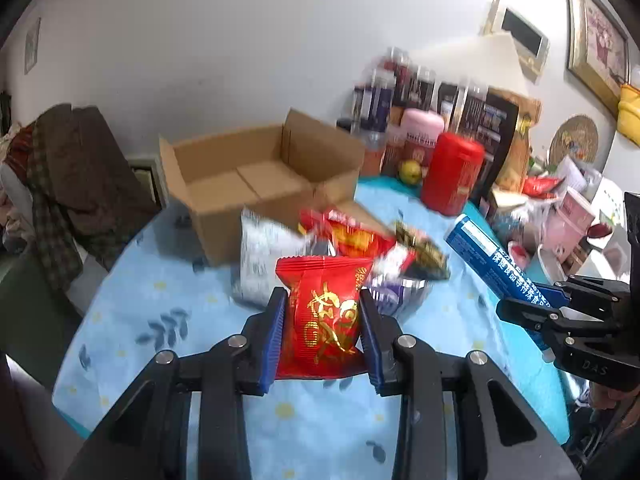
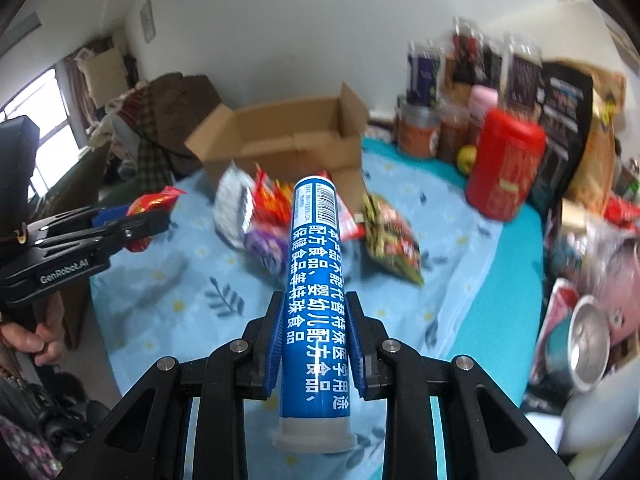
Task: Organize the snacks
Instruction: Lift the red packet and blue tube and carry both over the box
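The left gripper [image 1: 323, 336] was clamped on a red snack packet [image 1: 324, 320], its blue pads pressing both sides of the glossy wrapper, which bore gold printing and a crimped top edge; the packet was held above the table. To its right, the right gripper [image 2: 316, 344] was closed tight on a blue tube [image 2: 318, 280], a slim cylinder with white Chinese lettering, a barcode near its far end and a pale grey cap at the near end, pointing away over the table. Beyond both lay a loose pile of snack bags [image 1: 340, 248] in silver, red, purple and green-gold wrappers, just in front of an open cardboard box [image 1: 256, 176] with its flaps up. The table [image 1: 168, 320] wore a light blue cloth printed with leaves and small yellow flowers. At the far left sat a heap of brown clothes [image 1: 64, 168]; at the right stood a red canister [image 1: 452, 172], jars and packages against a white wall.
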A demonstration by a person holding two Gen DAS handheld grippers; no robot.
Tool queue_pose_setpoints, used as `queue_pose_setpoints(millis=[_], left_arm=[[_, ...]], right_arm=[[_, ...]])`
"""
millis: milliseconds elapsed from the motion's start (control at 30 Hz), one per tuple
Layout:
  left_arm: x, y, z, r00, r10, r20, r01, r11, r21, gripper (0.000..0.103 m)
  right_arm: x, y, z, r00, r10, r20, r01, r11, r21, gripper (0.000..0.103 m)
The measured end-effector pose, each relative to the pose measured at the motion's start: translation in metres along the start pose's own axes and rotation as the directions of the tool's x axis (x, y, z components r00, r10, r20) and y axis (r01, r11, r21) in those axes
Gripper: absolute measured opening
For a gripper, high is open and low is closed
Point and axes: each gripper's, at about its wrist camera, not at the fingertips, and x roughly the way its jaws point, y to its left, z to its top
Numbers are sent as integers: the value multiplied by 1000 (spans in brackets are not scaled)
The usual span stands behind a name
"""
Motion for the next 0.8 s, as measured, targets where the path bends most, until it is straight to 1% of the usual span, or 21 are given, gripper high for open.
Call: queue_pose_setpoints(millis=[233, 400, 567, 667, 800], left_arm=[[-6, 7, 41, 997, 14, 77, -14, 1000, 0, 35], [1, 15, 71, 992, 22, 122, -22, 1000, -3, 35], [19, 28, 103, 988, 32, 151, -31, 999, -7, 35], [35, 37, 125, 985, 40, 167, -39, 999, -9, 35], [60, 49, 150, 984, 46, 169, -45, 999, -11, 35]], right_arm=[[-10, 5, 44, 996, 35, 77, -32, 999, -36, 28], [-4, 7, 76, 992, 47, 117, -38, 996, -77, 28], [13, 5, 111, 987, 70, 148, -55, 993, -103, 28], [29, 3, 133, 984, 79, 160, -60, 991, -115, 28], [55, 0, 162, 981, 93, 167, -71, 989, -130, 28]])
